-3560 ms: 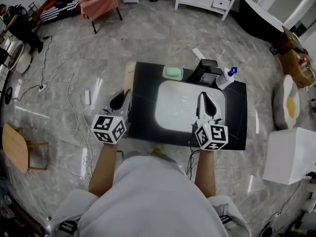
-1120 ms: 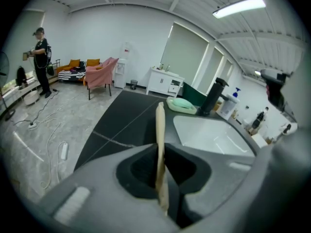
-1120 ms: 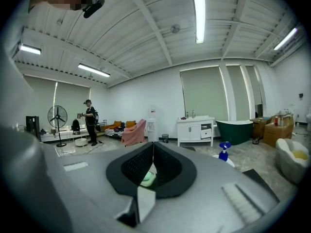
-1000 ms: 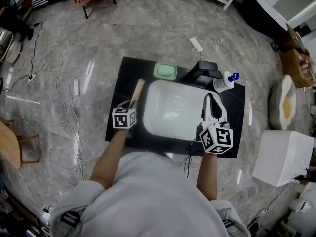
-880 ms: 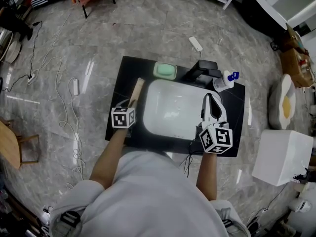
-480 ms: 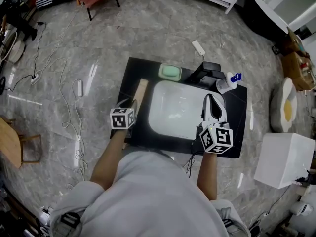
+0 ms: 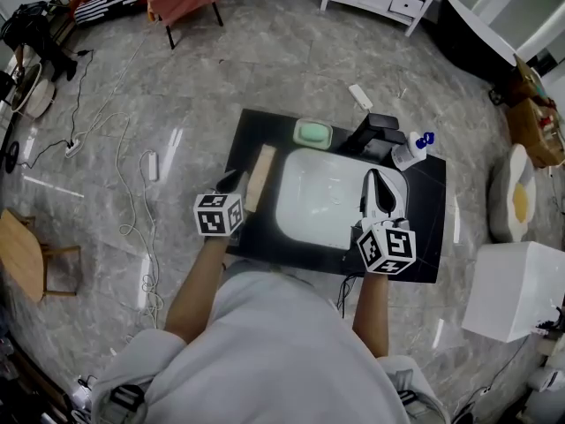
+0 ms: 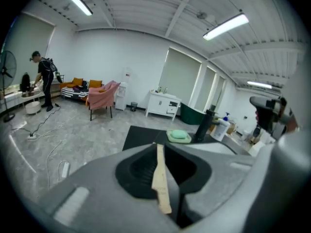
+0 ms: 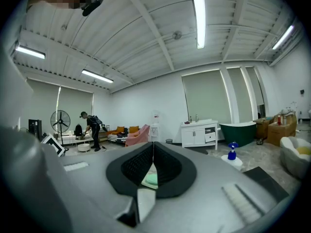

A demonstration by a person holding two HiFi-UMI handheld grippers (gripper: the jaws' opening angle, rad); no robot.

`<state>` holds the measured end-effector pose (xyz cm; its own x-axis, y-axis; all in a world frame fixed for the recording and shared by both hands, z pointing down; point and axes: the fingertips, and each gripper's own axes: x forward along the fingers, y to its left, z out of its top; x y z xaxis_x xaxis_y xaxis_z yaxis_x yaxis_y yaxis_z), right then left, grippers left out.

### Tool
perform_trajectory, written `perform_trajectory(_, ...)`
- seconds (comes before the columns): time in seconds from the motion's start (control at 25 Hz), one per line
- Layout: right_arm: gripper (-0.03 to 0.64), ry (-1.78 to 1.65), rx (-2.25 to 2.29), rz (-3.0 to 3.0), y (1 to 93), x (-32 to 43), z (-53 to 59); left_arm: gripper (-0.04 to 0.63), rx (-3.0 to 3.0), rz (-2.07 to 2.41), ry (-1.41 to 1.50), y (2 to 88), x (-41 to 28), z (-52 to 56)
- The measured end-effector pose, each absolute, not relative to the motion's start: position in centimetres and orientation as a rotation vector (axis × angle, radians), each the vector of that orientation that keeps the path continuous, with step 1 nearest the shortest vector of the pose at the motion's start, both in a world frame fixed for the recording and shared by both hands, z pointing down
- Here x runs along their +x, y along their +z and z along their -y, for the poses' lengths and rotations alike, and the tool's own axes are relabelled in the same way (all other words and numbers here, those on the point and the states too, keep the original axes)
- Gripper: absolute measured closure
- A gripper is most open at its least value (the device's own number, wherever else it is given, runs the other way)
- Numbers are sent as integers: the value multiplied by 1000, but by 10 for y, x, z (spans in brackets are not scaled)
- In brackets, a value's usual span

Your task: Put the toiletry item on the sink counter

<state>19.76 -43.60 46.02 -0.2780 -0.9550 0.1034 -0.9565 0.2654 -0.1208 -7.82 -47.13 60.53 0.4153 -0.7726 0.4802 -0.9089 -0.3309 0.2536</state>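
Observation:
A flat wooden stick (image 7: 260, 177) lies along the left strip of the black sink counter (image 7: 424, 228), between its left edge and the white basin (image 7: 322, 197). My left gripper (image 7: 237, 182) is at the stick's near end. In the left gripper view the wooden stick (image 8: 161, 181) runs along the seam of my left gripper (image 8: 158, 146). Its jaws are closing and sit snug on both sides of the stick. My right gripper (image 7: 372, 175) hovers over the basin's right rim. In its own view my right gripper (image 9: 153, 143) is shut with nothing in it.
A green soap dish (image 7: 312, 133) sits at the counter's back, with a black faucet (image 7: 375, 131) and a blue-capped bottle (image 7: 412, 148) to its right. Cables and a power strip (image 7: 154, 165) lie on the floor to the left. A white box (image 7: 516, 290) stands to the right.
Since the earliest frame the left gripper has carried the stick from beside the counter's left edge onto its left strip. Over the last second more of the stick shows ahead of the gripper. The right gripper has stayed put.

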Motion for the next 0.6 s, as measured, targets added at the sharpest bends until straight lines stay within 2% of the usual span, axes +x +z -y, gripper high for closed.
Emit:
perform_trajectory(0.24,614,237,1895,2522,452,194,421,588,2272,1494,297,551,-84,462)
perform_trajectory(0.6,614,225,1903,2550,444,193,401,597,2399,1533,221,477,-80,442)
